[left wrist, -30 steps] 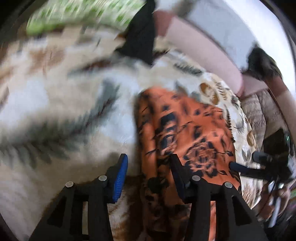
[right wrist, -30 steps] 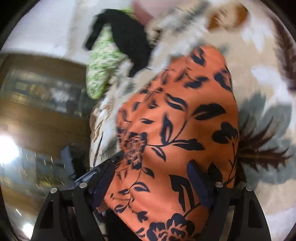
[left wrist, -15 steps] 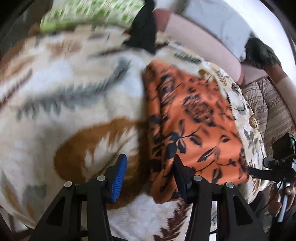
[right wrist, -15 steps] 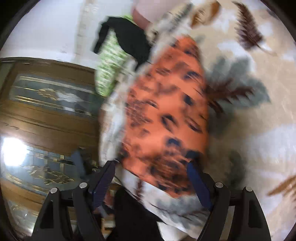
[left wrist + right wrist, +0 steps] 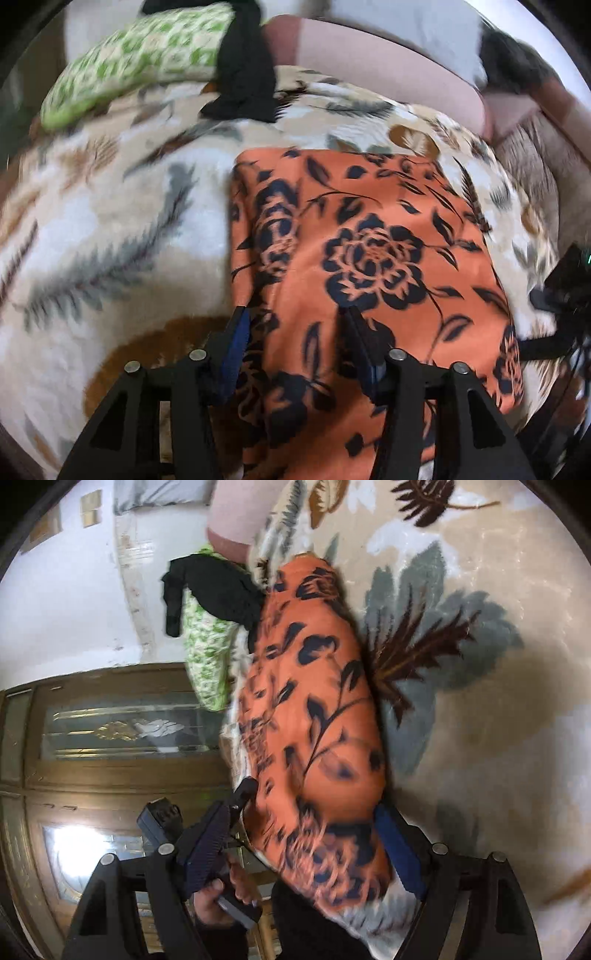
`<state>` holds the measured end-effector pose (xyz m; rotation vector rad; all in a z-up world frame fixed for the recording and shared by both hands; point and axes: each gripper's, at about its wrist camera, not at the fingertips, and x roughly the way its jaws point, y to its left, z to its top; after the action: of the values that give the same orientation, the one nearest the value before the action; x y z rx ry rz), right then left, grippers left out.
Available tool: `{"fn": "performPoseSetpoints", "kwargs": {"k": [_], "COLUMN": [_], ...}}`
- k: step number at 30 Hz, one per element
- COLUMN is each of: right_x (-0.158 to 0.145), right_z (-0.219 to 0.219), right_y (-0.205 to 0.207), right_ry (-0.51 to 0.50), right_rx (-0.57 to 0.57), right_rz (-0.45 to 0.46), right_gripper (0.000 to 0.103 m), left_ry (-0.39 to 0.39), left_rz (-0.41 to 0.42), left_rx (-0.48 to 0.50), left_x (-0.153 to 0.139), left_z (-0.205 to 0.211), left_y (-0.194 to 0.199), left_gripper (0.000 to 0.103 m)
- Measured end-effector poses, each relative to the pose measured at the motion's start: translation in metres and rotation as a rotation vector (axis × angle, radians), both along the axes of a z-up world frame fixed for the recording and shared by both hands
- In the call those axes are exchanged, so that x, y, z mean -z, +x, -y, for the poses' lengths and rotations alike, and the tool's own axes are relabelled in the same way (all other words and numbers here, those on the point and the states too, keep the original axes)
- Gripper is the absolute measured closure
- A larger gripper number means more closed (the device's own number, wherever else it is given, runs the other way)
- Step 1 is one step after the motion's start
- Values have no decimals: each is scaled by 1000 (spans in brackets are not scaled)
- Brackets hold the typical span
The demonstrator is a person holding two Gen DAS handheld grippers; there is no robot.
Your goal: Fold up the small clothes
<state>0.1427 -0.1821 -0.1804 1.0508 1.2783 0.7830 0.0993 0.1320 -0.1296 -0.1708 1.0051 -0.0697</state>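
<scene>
An orange garment with a black flower print (image 5: pixel 369 258) lies folded into a flat rectangle on a leaf-patterned blanket (image 5: pixel 110 221). My left gripper (image 5: pixel 295 332) is open, its jaws spread just above the garment's near left part. In the right wrist view the same garment (image 5: pixel 314 720) runs up the middle. My right gripper (image 5: pixel 314 823) is open, its jaws spread either side of the garment's near end. I cannot tell if the fingers touch the cloth.
A black garment (image 5: pixel 243 74) and a green-patterned cushion (image 5: pixel 140 62) lie at the far edge of the blanket, with pink and grey bedding (image 5: pixel 388 62) behind. A wooden glass-panelled cabinet (image 5: pixel 110 738) stands beyond the bed edge. The other handheld gripper (image 5: pixel 561 295) shows at the right.
Both grippers pulled back from the orange garment and then came in over it again. Both stayed open throughout. The garment lies flat and folded as before.
</scene>
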Motion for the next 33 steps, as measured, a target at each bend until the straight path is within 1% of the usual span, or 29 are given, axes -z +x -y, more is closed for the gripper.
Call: {"fn": "performPoseSetpoints", "kwargs": {"k": [1,2,3,4,6,7,8,9,10,11,12,15,17,18,19,20,23,24,25,27,31,33], "right_x": [0,-9,-16,-26,-28,-25,-22,-20,-20,-21,-26,-30,-26,-26,-27,-29,-37,-40,-44,-53,-69,-69], "right_z": [-6,-14,-19,-26,-29,-28,-26,-24,-23,-23,-23,-21,-22,-26,-33,-38,-42,-43,-44,-44,-31,-30], "right_y": [3,3,1,-3,-7,-7,-8,-10,-12,-14,-18,-26,-28,-28,-30,-30,-34,-35,-35,-34,-20,-8], "right_ry": [-15,-76,-127,-205,-276,-298,-289,-253,-218,-202,-199,-225,-240,-294,-350,-369,-422,-429,-438,-440,-446,-430], "right_rx": [-15,-47,-71,-105,-114,-114,-107,-96,-94,-101,-107,-88,-92,-112,-130,-133,-122,-122,-122,-107,-48,-39], "right_rz": [4,55,95,147,167,163,151,130,107,101,116,138,136,148,170,175,190,191,191,206,239,233], "right_gripper": [20,23,34,42,48,48,48,45,36,31,27,27,27,31,53,56,55,51,42,31,28,28], "left_ry": [-16,-22,-22,-19,-21,-10,-1,9,15,29,39,30,28,33,39,39,32,29,28,26,25,30], "left_rz": [0,0,-1,-3,-6,-3,3,19,35,44,47,37,29,29,29,30,29,32,35,38,29,18], "left_rx": [-16,-21,-21,-17,-21,-26,-25,-11,1,4,-2,-32,-39,-41,-45,-46,-53,-53,-53,-55,-53,-53], "left_x": [0,-1,0,0,-1,-5,-9,-15,-19,-22,-24,-21,-19,-19,-19,-19,-20,-21,-22,-23,-18,-13], "left_z": [-3,-5,-5,-5,-5,-2,2,5,8,11,11,9,10,10,10,10,8,8,7,7,6,7], "left_y": [0,0,0,0,0,-1,-2,-5,-7,-9,-10,-10,-11,-12,-13,-14,-16,-17,-18,-19,-17,-15], "left_gripper": [47,47,47,47,47,47,48,48,48,48,48,48,48,48,48,48,48,48,48,47,47,47]}}
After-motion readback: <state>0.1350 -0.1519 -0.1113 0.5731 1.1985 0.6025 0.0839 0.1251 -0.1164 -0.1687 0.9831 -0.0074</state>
